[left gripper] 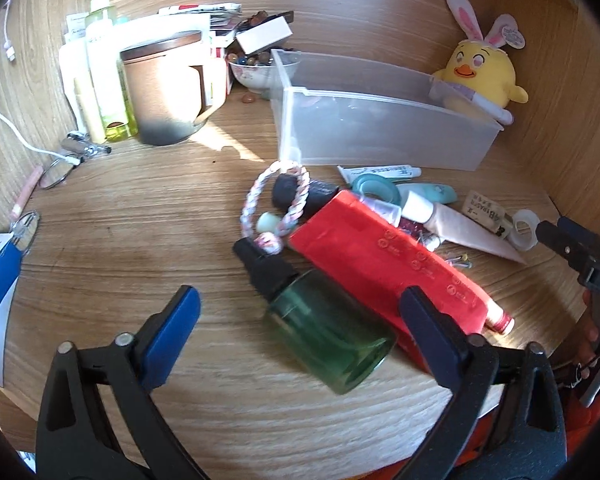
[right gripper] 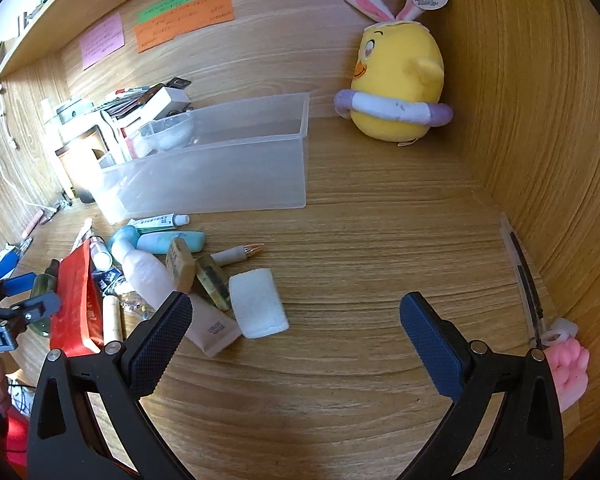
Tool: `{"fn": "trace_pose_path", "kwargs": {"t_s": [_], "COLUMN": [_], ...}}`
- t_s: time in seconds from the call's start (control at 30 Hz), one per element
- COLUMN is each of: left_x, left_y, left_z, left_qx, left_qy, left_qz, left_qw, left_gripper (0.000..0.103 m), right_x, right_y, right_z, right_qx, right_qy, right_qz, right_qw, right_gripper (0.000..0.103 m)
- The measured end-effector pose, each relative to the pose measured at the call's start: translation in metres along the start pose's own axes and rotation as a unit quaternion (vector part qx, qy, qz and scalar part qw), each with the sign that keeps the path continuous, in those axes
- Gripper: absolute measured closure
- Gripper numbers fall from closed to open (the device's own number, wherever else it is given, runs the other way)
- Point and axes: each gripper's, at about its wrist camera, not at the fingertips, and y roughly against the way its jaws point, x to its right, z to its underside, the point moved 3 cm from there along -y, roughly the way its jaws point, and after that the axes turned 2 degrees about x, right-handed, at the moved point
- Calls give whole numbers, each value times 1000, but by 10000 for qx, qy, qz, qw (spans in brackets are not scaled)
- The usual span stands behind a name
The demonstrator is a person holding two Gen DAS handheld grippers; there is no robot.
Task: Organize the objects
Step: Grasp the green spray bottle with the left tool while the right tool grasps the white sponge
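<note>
**Both grippers spread wide above the clutter on the desk**

The left gripper hangs released, its jaws spread to either side of a green bottle with a black cap that lies on its side, touched by neither finger. Against the bottle's right flank rests a red pouch; a pink-and-white braided loop lies just beyond the cap.

The right gripper is likewise released and holds nothing, over bare wood near the desk's front edge. To its left lie a white rolled cloth, a pale pink tube and a teal tube, part of the heap with the red pouch.

Behind the heap stands a clear plastic bin, toward the desk's back edge. A yellow chick plush sits in the back right corner, and a brown lidded jar stands at the back left.
</note>
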Motion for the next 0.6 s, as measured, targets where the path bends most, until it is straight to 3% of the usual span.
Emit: {"fn": "trace_pose_path", "kwargs": {"t_s": [0.07,0.2,0.37,0.47,0.6], "left_x": [-2,-6,-16,-22,-25], "left_y": [1,2,0,1,2], "left_z": [2,6,12,13,13], "left_qx": [-58,-108,-145,-18,40], "left_qy": [-2,93,382,501,557], "left_qz": [4,8,52,-61,-90], "left_qw": [10000,9999,9992,9987,9984], "left_gripper": [21,33,56,62,62], "right_x": [-3,-6,-9,-10,-11], "right_y": [-1,-8,-15,-17,-20], "right_z": [0,-1,1,2,3], "right_qx": [17,-46,-149,-183,-209], "right_qy": [38,71,78,87,82], "right_qz": [-1,-67,-154,-174,-245], "right_qw": [10000,9999,9997,9996,9994], "right_gripper": [3,17,43,59,80]}}
